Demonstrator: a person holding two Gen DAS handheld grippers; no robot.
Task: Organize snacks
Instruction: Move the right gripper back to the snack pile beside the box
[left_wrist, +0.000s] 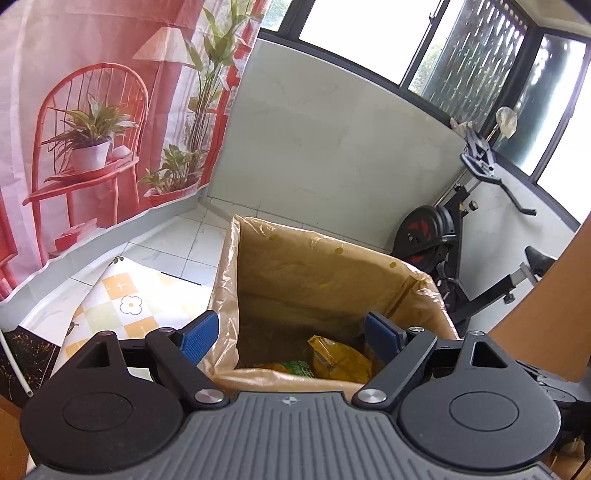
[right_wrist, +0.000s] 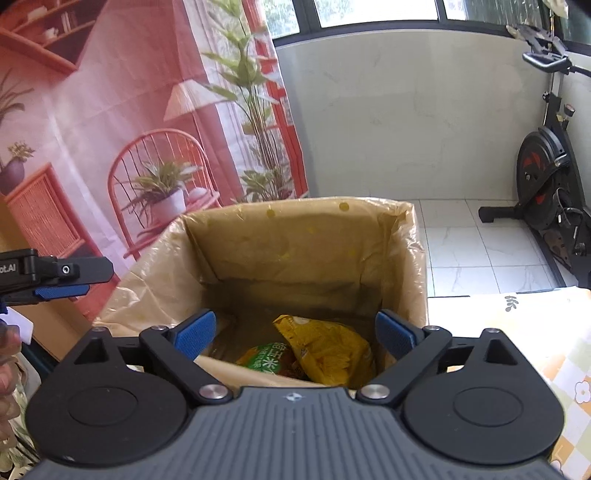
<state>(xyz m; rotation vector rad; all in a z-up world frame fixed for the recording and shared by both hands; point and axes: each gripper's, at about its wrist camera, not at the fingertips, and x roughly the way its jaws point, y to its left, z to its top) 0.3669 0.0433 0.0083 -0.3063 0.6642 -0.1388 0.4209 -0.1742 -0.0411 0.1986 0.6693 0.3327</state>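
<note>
A cardboard box lined with a clear plastic bag (left_wrist: 317, 273) (right_wrist: 295, 243) stands in front of both grippers. At its bottom lie a yellow snack bag (left_wrist: 340, 360) (right_wrist: 328, 350) and a green snack bag (left_wrist: 295, 367) (right_wrist: 266, 360). My left gripper (left_wrist: 291, 336) is open and empty, held above the box's near rim. My right gripper (right_wrist: 295, 334) is open and empty, also above the near rim. The left gripper's side (right_wrist: 55, 277) shows at the left edge of the right wrist view.
A checked tablecloth with flowers (left_wrist: 125, 306) (right_wrist: 535, 332) covers the table beside the box. An exercise bike (left_wrist: 461, 236) (right_wrist: 546, 184) stands by the white wall. A red printed backdrop (left_wrist: 92, 129) (right_wrist: 129, 147) hangs behind.
</note>
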